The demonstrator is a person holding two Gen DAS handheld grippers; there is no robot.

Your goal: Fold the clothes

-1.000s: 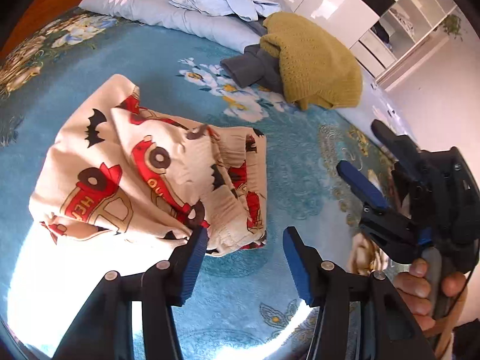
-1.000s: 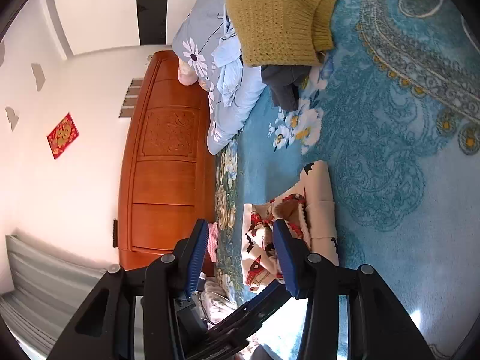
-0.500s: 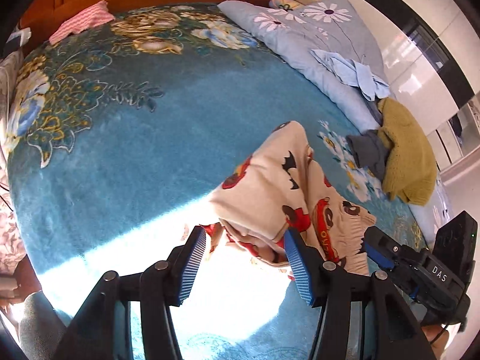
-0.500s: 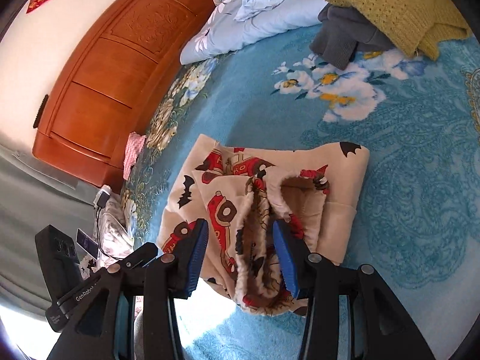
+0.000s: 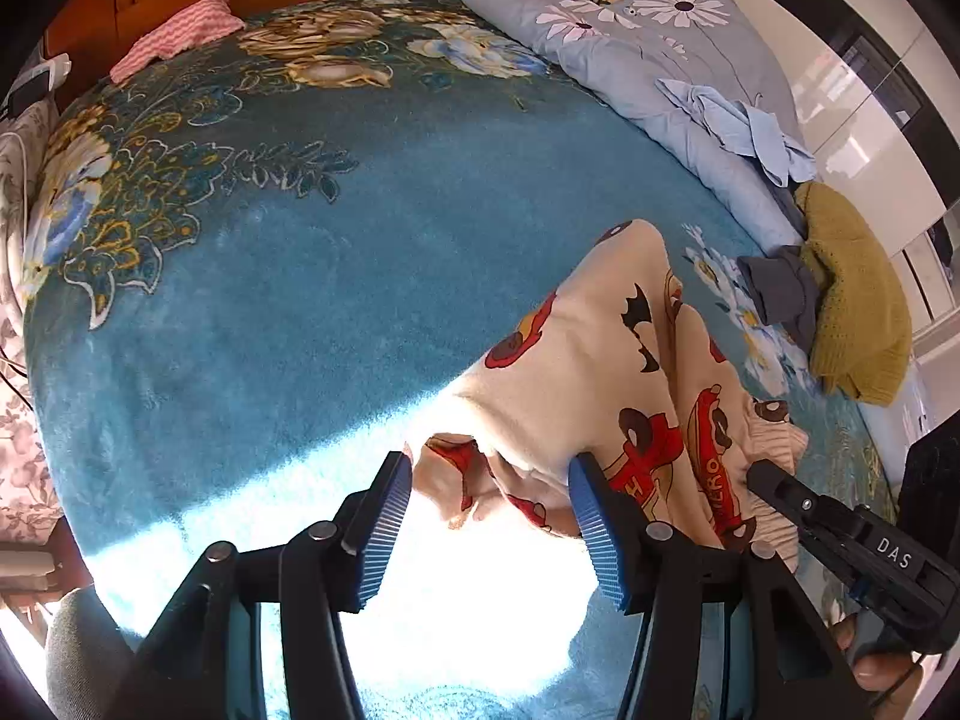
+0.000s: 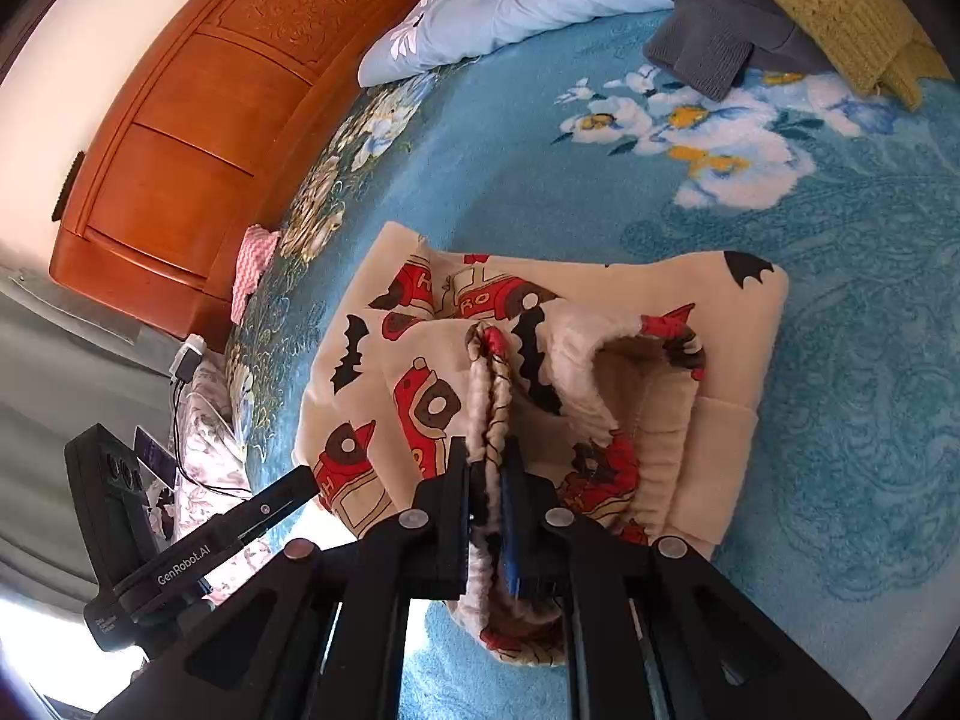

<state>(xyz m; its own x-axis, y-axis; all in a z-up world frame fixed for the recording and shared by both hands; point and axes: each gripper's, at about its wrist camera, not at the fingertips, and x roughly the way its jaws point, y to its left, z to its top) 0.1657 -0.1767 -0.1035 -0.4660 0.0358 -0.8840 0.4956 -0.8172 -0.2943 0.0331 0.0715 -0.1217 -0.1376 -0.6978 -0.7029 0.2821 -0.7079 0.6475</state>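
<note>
Cream children's trousers printed with red cars and black bats [image 5: 606, 384] lie bunched on the blue floral bedspread [image 5: 312, 276]. My left gripper [image 5: 489, 525] is open, its blue pads on either side of the garment's near crumpled end, not closed on it. In the right wrist view the same trousers [image 6: 540, 360] show their elastic waistband. My right gripper [image 6: 489, 498] is shut on the doubled waistband edge. The right gripper's body also shows at the lower right of the left wrist view [image 5: 852, 546].
A mustard knit sweater [image 5: 852, 294], a dark grey garment [image 5: 780, 294] and a light blue shirt [image 5: 744, 132] lie on a grey flowered duvet [image 5: 648, 48] at the right. A pink cloth [image 5: 174, 36] lies by the wooden headboard [image 6: 198, 138].
My right gripper has closed on the trousers' waistband; half a second ago its jaws were open around it. My left gripper moved closer to the garment's near end, staying open.
</note>
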